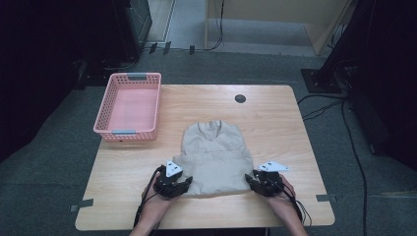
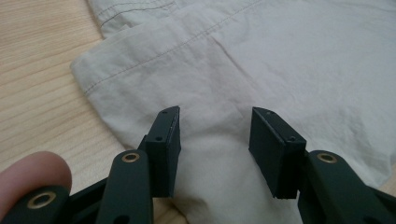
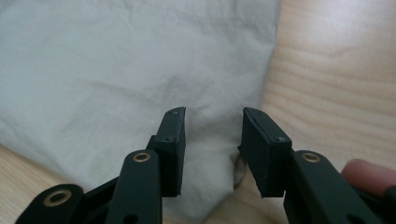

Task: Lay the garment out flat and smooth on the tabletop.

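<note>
A beige folded garment [image 1: 214, 157] lies flat on the wooden table [image 1: 275, 123], collar toward the far side. My left gripper [image 1: 186, 183] sits at its near left corner and my right gripper [image 1: 250, 180] at its near right corner. In the left gripper view the cloth [image 2: 261, 60] shows a stitched folded edge, and the left gripper [image 2: 215, 140] stands open just above the fabric. In the right gripper view the cloth's corner [image 3: 116, 70] lies under the right gripper [image 3: 212, 140], whose jaws are apart with nothing pinched.
A pink plastic basket [image 1: 125, 132] stands empty at the table's far left. A small black round cap [image 1: 240, 98] is set into the tabletop near the far edge. Black cables trail from both grippers toward the near edge.
</note>
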The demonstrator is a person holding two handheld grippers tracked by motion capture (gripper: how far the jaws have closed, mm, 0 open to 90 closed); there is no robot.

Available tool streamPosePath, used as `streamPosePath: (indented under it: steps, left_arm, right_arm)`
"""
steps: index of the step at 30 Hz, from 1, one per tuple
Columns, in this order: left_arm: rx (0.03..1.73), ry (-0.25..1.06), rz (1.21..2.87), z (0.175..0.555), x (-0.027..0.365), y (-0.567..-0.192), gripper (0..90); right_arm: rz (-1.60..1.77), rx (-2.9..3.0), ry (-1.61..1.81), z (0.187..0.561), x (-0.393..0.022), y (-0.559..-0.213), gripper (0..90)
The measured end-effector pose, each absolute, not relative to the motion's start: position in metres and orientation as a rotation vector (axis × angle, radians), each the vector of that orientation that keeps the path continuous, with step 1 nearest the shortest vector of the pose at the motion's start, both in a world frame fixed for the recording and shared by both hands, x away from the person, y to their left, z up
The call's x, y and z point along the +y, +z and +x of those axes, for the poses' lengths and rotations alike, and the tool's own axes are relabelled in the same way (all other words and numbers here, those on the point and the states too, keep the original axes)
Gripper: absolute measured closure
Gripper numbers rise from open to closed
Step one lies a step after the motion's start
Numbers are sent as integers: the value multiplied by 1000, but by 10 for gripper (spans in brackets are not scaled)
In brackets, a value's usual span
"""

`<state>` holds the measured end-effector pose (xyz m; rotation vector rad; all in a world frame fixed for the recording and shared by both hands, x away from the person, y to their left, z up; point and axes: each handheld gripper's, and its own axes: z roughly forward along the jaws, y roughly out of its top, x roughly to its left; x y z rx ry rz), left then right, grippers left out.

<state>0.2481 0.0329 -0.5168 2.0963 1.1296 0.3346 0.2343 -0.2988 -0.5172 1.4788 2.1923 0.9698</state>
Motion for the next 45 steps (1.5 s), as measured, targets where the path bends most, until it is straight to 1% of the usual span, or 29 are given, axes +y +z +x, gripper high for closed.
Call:
streamPosePath:
  steps: [4,8,10,12,14,16,17,19,22,25,27,32,34,35,36,37,38,39,40,41,45]
  left_arm:
    - [1104,403,2115,243,30,-519,534]
    - [1131,423,2090,251,30,-520,534]
    - [1157,434,2070,259,32,-521,532]
    - [1169,475,2069,268,34,-522,532]
    - [1186,484,2062,278,36,-522,531]
    - [1202,466,2060,285,37,-521,520]
    - [1207,446,2057,288,38,-520,498]
    - [1221,436,2030,293,44,-516,466]
    - [1316,428,1926,303,61,-510,483]
    - [1410,375,1849,320,74,-506,481]
    - [1419,340,1847,327,75,-504,478]
    - [1421,271,1915,335,61,-510,473]
    - [1416,269,1916,335,57,-514,510]
    - [1420,285,1917,335,55,-514,548]
    - [1420,285,1920,335,54,-514,606]
    - [1404,275,1928,335,52,-514,687]
    - [1392,268,1931,334,51,-513,768]
    - [1380,274,1943,333,51,-512,826]
    - [1360,286,1953,331,50,-511,865]
    - [1340,296,1962,329,50,-509,888]
    - [1292,276,1945,323,55,-499,898]
  right_arm:
    - [1458,2172,951,227,-297,-521,653]
    - [1399,2167,875,227,-288,-520,668]
    - [1376,2162,873,233,-288,-521,662]
    - [1414,2150,891,244,-290,-521,658]
    - [1437,2141,891,252,-290,-521,659]
    - [1436,2150,869,257,-286,-520,661]
    - [1438,2164,858,259,-285,-519,657]
    - [1467,2223,869,262,-287,-514,605]
    - [1510,2189,976,265,-296,-505,596]
    - [1552,2123,1008,279,-305,-496,593]
    - [1598,2074,1050,293,-307,-492,585]
    - [1691,2014,1067,322,-302,-491,559]
    - [1715,2032,1079,332,-298,-496,552]
    - [1716,2048,1065,336,-295,-500,556]
    - [1715,2061,1047,338,-293,-503,593]
    - [1709,2064,1028,340,-290,-506,656]
    - [1684,2070,1001,340,-287,-508,777]
    - [1646,2082,982,338,-285,-509,820]
    - [1621,2088,979,337,-284,-508,863]
    - [1595,2091,978,335,-283,-507,883]
    - [1534,2081,1009,326,-283,-496,894]
